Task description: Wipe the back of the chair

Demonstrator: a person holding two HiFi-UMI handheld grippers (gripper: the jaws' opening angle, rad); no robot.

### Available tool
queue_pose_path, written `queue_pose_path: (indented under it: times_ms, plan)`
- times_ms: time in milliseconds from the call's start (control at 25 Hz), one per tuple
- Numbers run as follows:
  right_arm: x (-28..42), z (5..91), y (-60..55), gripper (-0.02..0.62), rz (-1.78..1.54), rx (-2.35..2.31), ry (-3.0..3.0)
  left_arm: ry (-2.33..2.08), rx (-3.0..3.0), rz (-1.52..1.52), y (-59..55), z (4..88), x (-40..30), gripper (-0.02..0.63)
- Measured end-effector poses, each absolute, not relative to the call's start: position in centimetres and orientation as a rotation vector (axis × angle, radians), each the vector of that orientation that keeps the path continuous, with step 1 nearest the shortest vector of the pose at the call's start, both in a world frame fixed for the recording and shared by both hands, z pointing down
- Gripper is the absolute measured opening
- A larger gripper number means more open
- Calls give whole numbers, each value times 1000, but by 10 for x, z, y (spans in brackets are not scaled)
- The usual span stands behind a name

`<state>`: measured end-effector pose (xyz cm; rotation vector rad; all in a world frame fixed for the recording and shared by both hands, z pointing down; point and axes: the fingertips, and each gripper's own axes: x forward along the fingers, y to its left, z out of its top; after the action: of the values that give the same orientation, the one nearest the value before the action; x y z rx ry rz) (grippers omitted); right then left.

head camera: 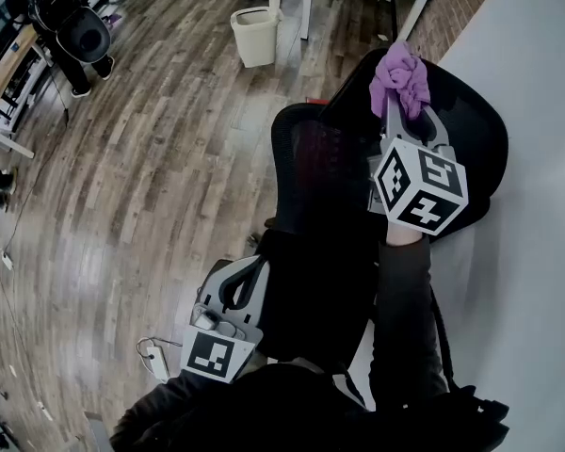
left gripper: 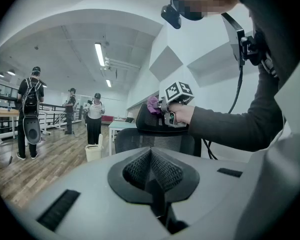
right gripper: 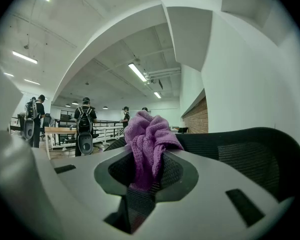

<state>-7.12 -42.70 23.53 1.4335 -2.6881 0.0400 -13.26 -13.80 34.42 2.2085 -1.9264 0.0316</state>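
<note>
Right gripper view: right tongs (right gripper: 142, 181) clamp purple cloth (right gripper: 148, 136); left tongs (left gripper: 152, 176) closed, empty

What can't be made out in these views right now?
- Whether the cloth touches the chair: the head view looks down on it, and in the right gripper view the cloth blocks its own underside.
- Chair seat and base: head view, hidden under the chair's back and the person's sleeve.
- Dust on the chair: too dark in every view.

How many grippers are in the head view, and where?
2. Left gripper is low beside the black mesh chair; right gripper holds a purple knitted cloth near its headrest.
</note>
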Motion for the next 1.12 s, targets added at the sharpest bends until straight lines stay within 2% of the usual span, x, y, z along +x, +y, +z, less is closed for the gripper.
queue_pose_path:
  times_ms: [1120]
  plan:
    - [-128, 224, -388, 91, 11, 1274, -2793, -1988, 2161, 6, -112, 340, -153, 5]
